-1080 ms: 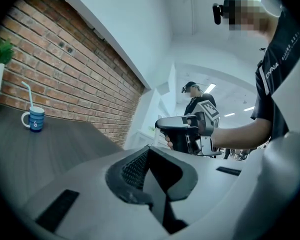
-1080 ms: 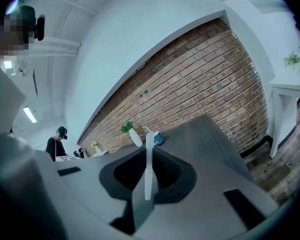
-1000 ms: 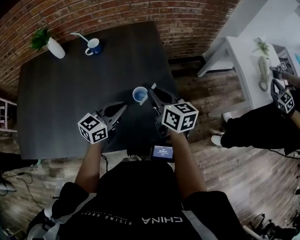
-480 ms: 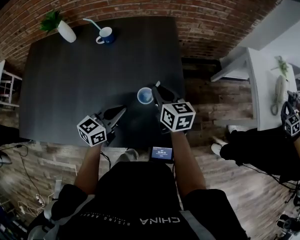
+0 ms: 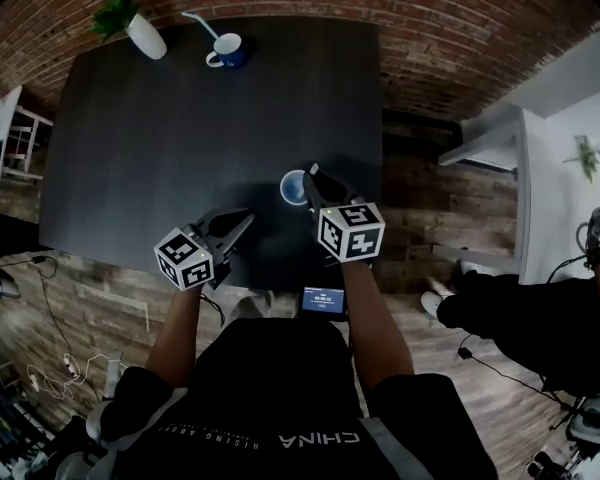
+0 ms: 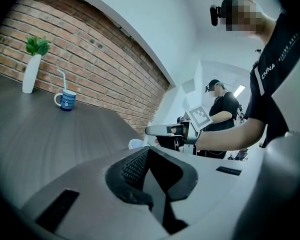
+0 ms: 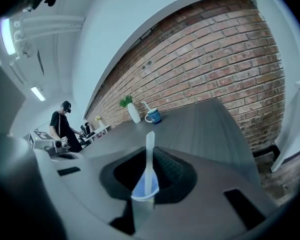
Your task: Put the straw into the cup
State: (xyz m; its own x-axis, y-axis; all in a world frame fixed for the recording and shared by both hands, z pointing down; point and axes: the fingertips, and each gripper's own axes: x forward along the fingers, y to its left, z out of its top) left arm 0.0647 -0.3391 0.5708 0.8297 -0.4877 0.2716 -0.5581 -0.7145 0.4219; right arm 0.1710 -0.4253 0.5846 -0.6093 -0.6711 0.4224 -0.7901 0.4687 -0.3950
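A pale blue cup point(image 5: 293, 187) stands on the dark table point(image 5: 160, 158) near its front edge. My right gripper point(image 5: 313, 177) is just to the right of the cup, shut on a white straw point(image 7: 149, 154) that stands upright between its jaws. In the right gripper view the cup point(image 7: 143, 191) sits low, right at the jaws point(image 7: 149, 184); I cannot tell whether the straw's lower end is inside it. My left gripper point(image 5: 247, 216) is shut and empty, left of the cup, above the table's front edge. From the left gripper point(image 6: 148, 152) view, the cup point(image 6: 136, 143) and the right gripper point(image 6: 165, 130) are ahead.
At the table's far edge stand a blue mug with its own straw point(image 5: 227, 50) and a white vase with a plant point(image 5: 145, 36). A small screen point(image 5: 324, 302) hangs at my waist. Another person point(image 5: 590, 268) with grippers stands at the right, next to a white table point(image 5: 540, 188).
Both grippers have come down toward the table, the right one more. The straw stays in the right gripper, beside the cup. The head view has shifted, so the table sits further right.
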